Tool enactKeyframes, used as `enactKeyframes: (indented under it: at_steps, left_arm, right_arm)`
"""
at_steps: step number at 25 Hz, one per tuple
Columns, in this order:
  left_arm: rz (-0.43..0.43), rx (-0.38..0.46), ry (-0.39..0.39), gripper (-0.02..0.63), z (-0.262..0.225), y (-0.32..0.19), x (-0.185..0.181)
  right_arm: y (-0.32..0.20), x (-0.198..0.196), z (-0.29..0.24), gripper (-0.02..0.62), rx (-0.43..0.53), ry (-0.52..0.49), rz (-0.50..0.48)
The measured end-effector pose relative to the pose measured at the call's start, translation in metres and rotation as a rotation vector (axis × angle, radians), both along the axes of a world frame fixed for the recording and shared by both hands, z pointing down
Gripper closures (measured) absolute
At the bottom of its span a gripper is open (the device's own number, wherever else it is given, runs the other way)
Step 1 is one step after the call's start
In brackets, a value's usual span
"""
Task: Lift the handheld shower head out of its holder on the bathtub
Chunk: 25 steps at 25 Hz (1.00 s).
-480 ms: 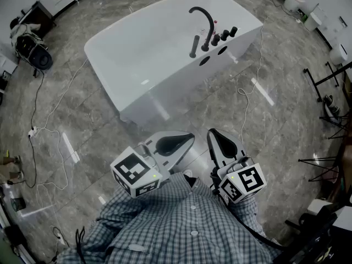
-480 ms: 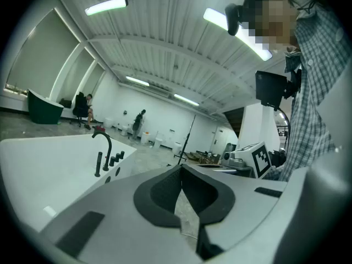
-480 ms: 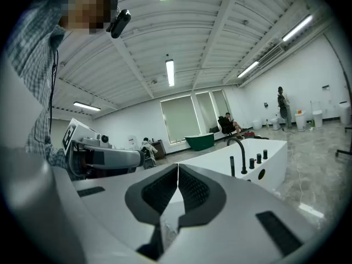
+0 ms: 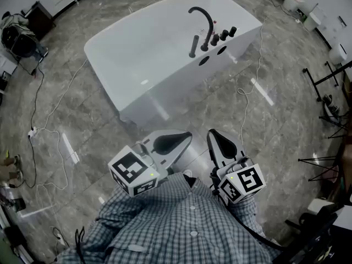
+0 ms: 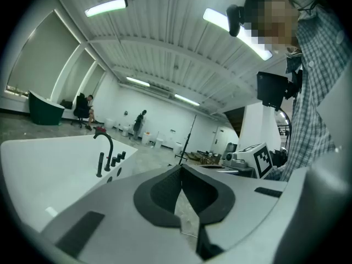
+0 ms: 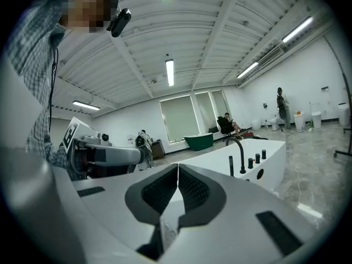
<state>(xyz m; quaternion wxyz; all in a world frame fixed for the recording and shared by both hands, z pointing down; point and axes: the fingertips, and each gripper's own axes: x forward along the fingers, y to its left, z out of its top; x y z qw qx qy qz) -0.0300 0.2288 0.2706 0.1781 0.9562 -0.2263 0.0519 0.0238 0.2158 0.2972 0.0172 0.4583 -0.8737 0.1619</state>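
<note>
The bathtub [image 4: 159, 59] sits well ahead of your left hand-held gripper [image 4: 184, 139] and right hand-held gripper [image 4: 215, 136], so you have floor [image 4: 99, 120] to cross — a white cable [image 4: 240, 92] trails ahead of the right one and could catch your foot. Both are clenched on nothing; arrive like that and you'll only knock the handheld shower head [image 4: 193, 46], upright in its holder [image 4: 192, 55] far ahead, just beside the curved spout [image 4: 204, 21] — easy to seize by mistake

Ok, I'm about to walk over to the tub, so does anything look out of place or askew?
Nothing on the bathtub looks askew: the handheld shower head stands upright in its holder beside the spout. The only oddity is loose cables trailing across the floor around it, something to step over.
</note>
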Motion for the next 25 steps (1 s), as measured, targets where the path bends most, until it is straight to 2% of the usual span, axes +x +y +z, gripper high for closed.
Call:
enactKeyframes:
  at_steps: [14, 25]
  left_arm:
    - [-0.018, 0.002, -0.002, 0.597, -0.001, 0.007, 0.007]
    - [-0.065, 0.018, -0.011, 0.597, -0.005, 0.022, 0.024]
  right_arm:
    - [0.008, 0.029, -0.001, 0.575, -0.004, -0.019, 0.085]
    - [0.024, 0.055, -0.003, 0.575, 0.008, -0.025, 0.069]
